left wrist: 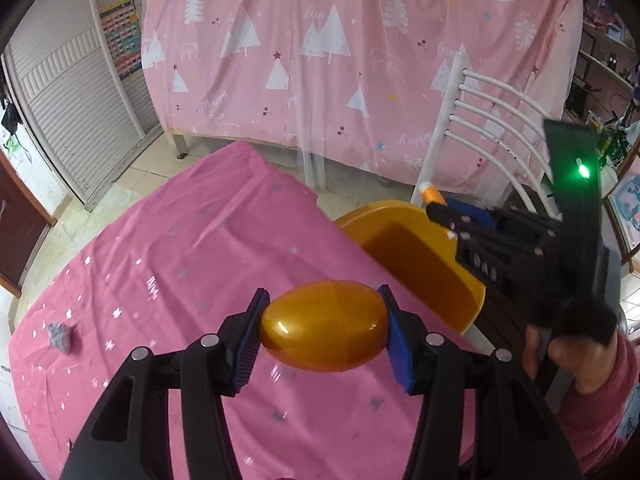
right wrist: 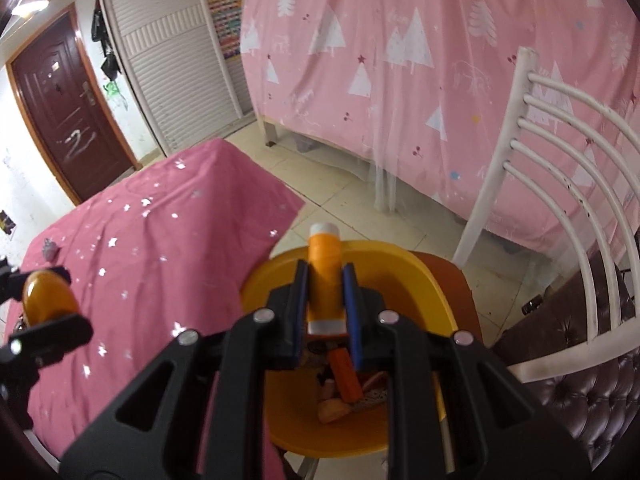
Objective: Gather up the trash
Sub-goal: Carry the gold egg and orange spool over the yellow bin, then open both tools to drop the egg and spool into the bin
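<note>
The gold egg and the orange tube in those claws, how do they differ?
The gold egg is round, glossy and one colour; the orange tube is slim and straight with white ends. The left gripper clamps the egg with its jaws fairly wide, over the pink tablecloth; the right gripper pinches the tube almost shut, over the yellow bin. Both are gripped between blue pads.

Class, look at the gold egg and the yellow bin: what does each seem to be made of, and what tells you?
Egg: probably glossy hard plastic, given its sharp highlights and the seam round its middle. Bin: likely moulded plastic with a smoother, duller sheen and an even yellow, thin-walled rim.
</note>
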{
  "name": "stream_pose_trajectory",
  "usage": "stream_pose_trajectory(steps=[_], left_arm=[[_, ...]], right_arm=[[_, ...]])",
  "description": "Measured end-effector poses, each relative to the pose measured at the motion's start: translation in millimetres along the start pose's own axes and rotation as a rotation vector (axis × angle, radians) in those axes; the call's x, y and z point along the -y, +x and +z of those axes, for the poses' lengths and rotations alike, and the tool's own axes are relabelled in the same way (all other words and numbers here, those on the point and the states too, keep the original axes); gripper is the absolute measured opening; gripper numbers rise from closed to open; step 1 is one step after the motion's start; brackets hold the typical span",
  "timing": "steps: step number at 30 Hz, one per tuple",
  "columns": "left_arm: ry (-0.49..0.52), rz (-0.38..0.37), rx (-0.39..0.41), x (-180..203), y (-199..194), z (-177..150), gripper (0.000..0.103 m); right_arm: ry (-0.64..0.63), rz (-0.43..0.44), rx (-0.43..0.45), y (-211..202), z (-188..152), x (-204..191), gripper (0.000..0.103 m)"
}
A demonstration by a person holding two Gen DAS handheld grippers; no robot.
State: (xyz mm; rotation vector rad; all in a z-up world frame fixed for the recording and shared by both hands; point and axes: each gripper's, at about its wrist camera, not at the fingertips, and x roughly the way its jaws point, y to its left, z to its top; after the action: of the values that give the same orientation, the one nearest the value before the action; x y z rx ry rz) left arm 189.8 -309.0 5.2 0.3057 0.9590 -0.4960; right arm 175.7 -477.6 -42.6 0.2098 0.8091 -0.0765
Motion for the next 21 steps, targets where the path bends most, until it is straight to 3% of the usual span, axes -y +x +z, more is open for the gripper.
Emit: stream_pose_trajectory(steps=[15, 16, 18, 21], left_arm=[[-0.077, -0.015, -0.026, 33, 39, 62, 0.05], [-0.077, -0.016, -0.027, 35, 40, 63, 0.051], [-0.081, -0.025, -0.029, 36, 42, 66, 0.065], [-0.092, -0.018, -0.015, 34, 39, 66, 0.069]], right_arm=[[0.094, 0.042, -0.062, 18, -12, 35, 0.017], [0.094, 0.046, -0.063, 18, -11, 35, 0.017], [0.092, 0.046, -0.065, 17, -12, 34, 0.017], [0.096, 0.047, -0.068, 17, -12, 34, 0.017]])
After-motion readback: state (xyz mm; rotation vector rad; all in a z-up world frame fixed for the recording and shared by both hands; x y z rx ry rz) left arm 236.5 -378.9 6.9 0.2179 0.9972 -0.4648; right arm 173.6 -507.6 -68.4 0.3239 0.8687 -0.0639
